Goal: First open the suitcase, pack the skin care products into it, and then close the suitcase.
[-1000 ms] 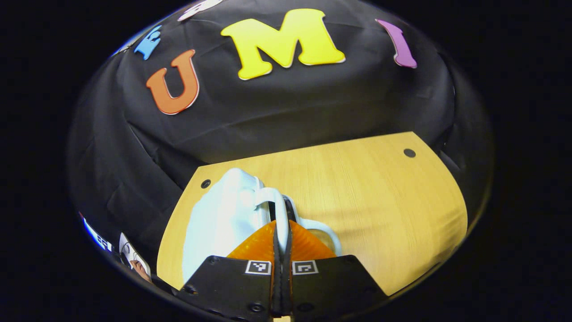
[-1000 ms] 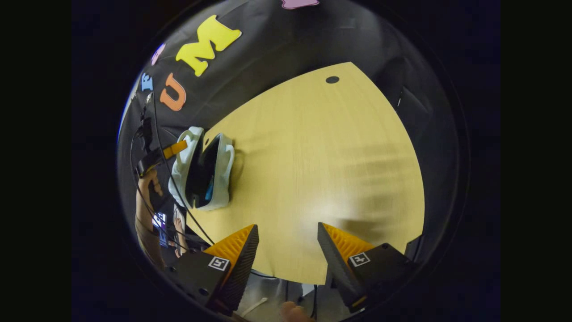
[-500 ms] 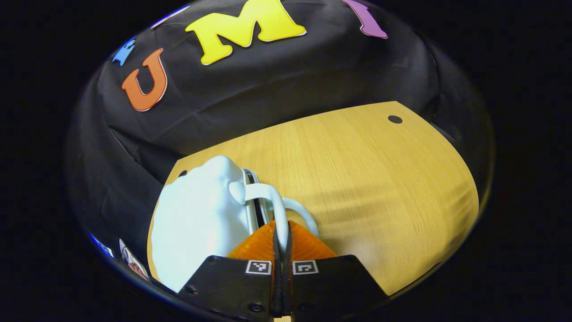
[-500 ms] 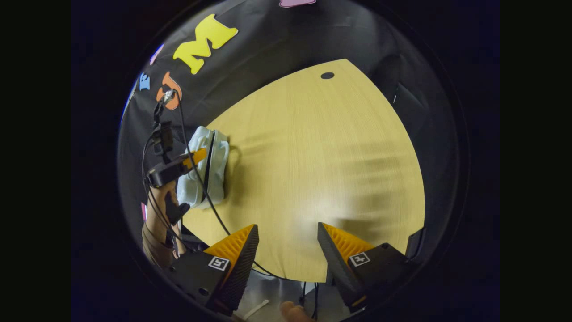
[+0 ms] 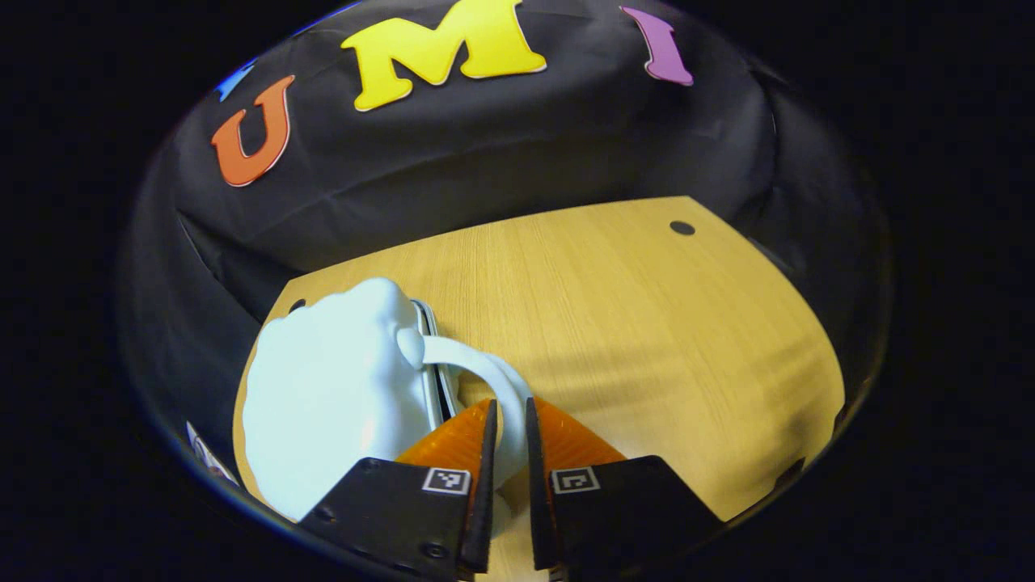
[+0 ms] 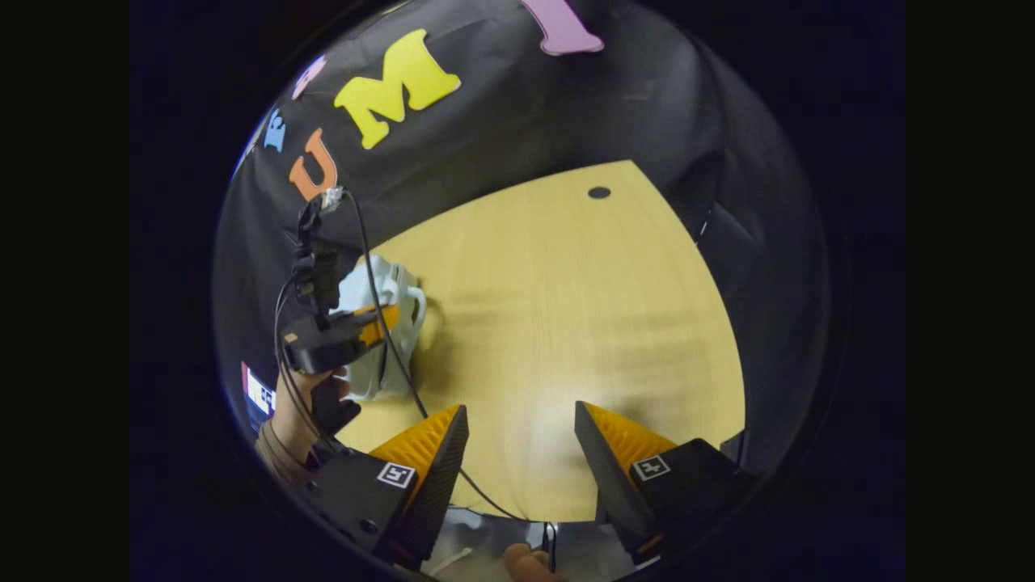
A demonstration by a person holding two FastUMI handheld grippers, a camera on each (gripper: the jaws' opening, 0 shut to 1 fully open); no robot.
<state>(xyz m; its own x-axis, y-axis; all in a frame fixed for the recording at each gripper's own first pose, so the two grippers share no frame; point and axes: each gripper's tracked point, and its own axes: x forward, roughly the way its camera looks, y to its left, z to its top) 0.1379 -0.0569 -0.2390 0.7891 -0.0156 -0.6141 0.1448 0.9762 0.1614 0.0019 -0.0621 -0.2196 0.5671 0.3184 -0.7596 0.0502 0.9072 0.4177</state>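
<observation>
Left gripper view: your left gripper [image 5: 508,420], lower centre, sits slightly parted around the closed suitcase [image 5: 335,396] handle [image 5: 493,380], case lower left; right gripper [image 6: 517,436] wide open, empty.

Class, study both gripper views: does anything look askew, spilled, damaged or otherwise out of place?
Nothing stands out. The pale suitcase lies closed near a corner of the wooden table, its two halves aligned. Its handle runs between the left gripper's slightly parted fingers. The right gripper hangs open over bare table. No spill or damage shows.
</observation>
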